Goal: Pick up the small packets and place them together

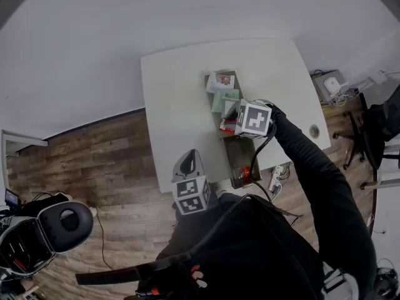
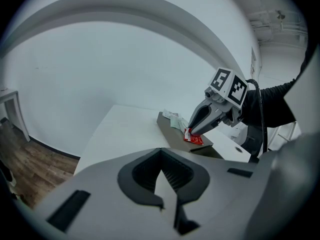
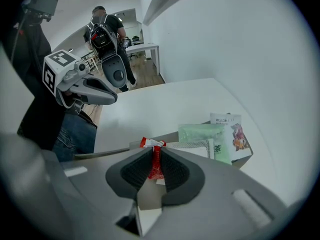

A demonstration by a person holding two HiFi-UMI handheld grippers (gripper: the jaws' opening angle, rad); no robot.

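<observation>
A red packet (image 3: 152, 145) stands between the pads of my right gripper (image 3: 154, 166), which is shut on it. The packet's lower end rests on the long grey tray (image 2: 169, 130) on the white table (image 1: 181, 105). From the left gripper view the right gripper (image 2: 190, 131) points steeply down onto the red packet (image 2: 194, 139). Farther along the tray lie a pale green packet (image 3: 202, 132) and a white packet with a fruit picture (image 3: 234, 132). My left gripper (image 1: 187, 156) hovers at the table's near edge, shut and with nothing in it.
The tray (image 1: 240, 155) runs from mid-table to the near edge, with another red item (image 1: 245, 175) at its near end. A cable hole (image 1: 314, 130) sits at the table's right. A chair (image 1: 62, 220) stands on the wood floor at left. A person (image 3: 106, 31) stands far off.
</observation>
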